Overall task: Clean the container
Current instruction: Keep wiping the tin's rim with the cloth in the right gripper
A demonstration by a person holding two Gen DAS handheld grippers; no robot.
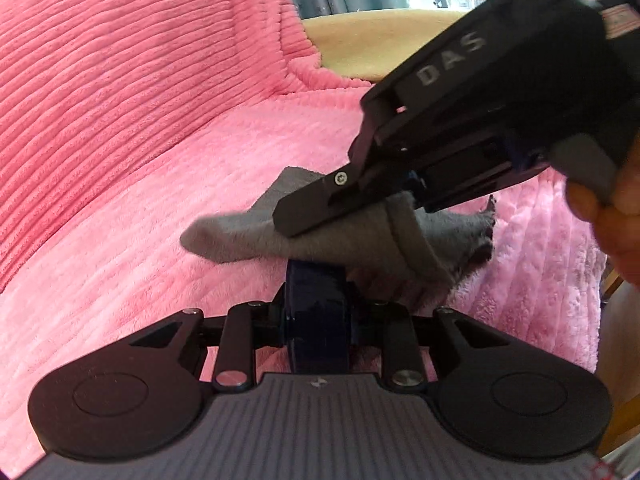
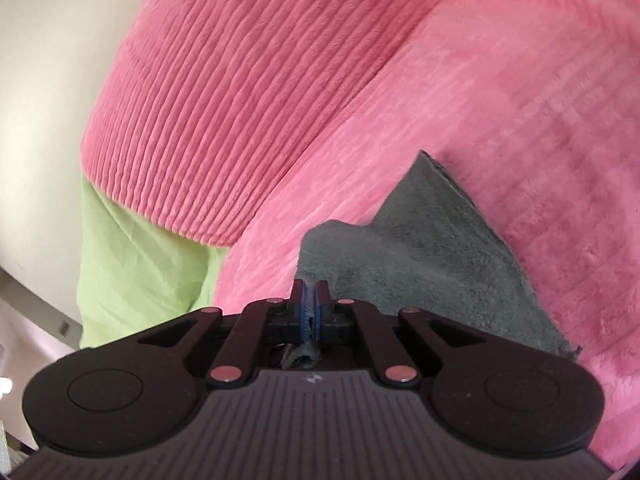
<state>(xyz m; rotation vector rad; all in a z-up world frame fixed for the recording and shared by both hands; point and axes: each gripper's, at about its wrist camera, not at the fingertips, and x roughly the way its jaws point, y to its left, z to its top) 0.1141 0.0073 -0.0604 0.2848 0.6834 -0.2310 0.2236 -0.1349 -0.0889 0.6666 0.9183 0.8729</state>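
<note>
At lower centre of the left wrist view, a dark blue container (image 1: 316, 316) is seen clamped edge-on between the pads of the left gripper (image 1: 316, 320), its narrow, smooth, glossy side facing the camera. Over its far end a grey cloth (image 1: 336, 232) is draped, and the right gripper (image 1: 292, 216) reaches in from the upper right, its black fingers closed on a fold of that cloth just above the container. A hand (image 1: 616, 216) is glimpsed at the right edge, on the handle.

From the right wrist view, the right gripper (image 2: 310, 304) is shown clenched on a thin pinch of cloth (image 2: 424, 264), a scrap of it poking out behind the blue pads; the container is not seen there.

Wiping appears to be the step in hand. It would be done best with the container kept firmly pinched and steady, while the cloth is drawn flat across its surface with light pressure, so the slick shell is not levered out of the pads. A fuller bunch of cloth would be worth taking, as a thin pinch may slip.

The cloth looks soft, napped and floppy, with a frayed corner. Beneath everything a pink blanket (image 1: 140, 120) is spread, plush and ribbed in fine cords, yielding rather than firm.
</note>
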